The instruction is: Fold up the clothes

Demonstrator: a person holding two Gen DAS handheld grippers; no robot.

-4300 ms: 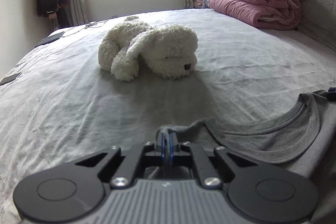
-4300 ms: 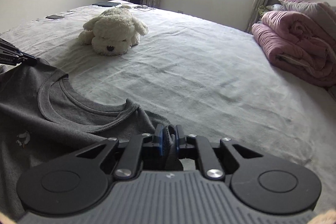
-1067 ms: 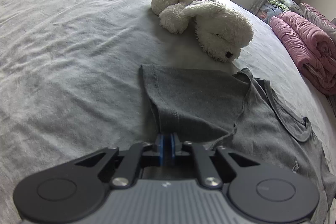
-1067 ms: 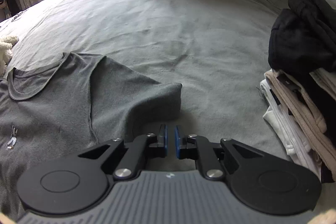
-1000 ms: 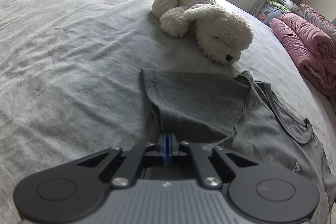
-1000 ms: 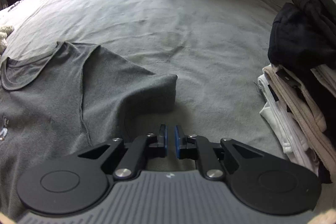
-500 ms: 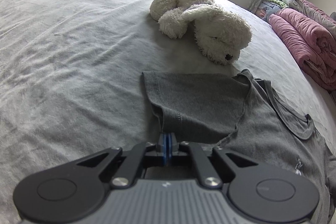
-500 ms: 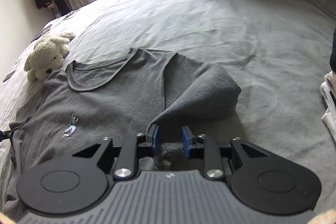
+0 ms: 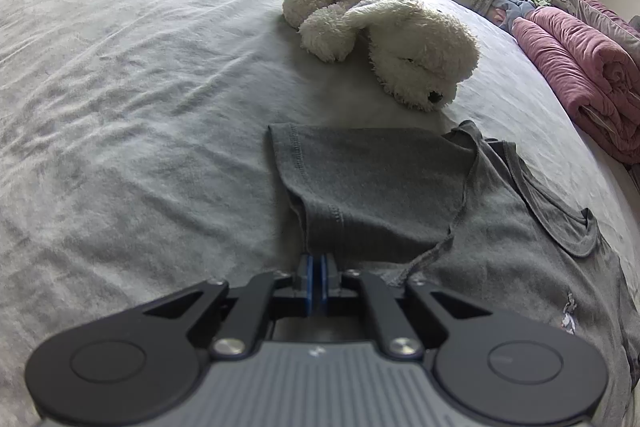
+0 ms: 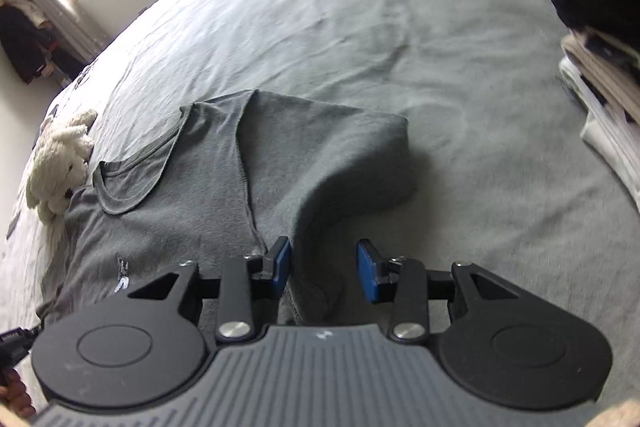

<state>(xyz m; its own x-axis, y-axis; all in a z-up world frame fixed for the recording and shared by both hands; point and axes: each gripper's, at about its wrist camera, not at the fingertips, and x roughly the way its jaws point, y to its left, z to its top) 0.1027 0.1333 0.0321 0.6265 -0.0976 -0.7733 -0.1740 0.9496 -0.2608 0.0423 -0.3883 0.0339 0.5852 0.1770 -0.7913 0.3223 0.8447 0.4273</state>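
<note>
Right wrist view: right gripper (image 10: 324,265) jaws just been opening, standing apart around grey T-shirt (image 10: 208,199) sleeve fold, lying near on bed (image 10: 400,27). Left gripper (image 9: 319,277) sitting closed, apparently pinching left sleeve edge. Risk: uneven closing dragging fabric, skewing fold.

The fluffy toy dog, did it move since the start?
No. The toy dog lies on the same patch of the bed; only the camera's angle changed.

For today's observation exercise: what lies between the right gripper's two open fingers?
In the right wrist view, a fold of the grey T-shirt lies between the right gripper's just-opened fingers, unpinched.
</note>
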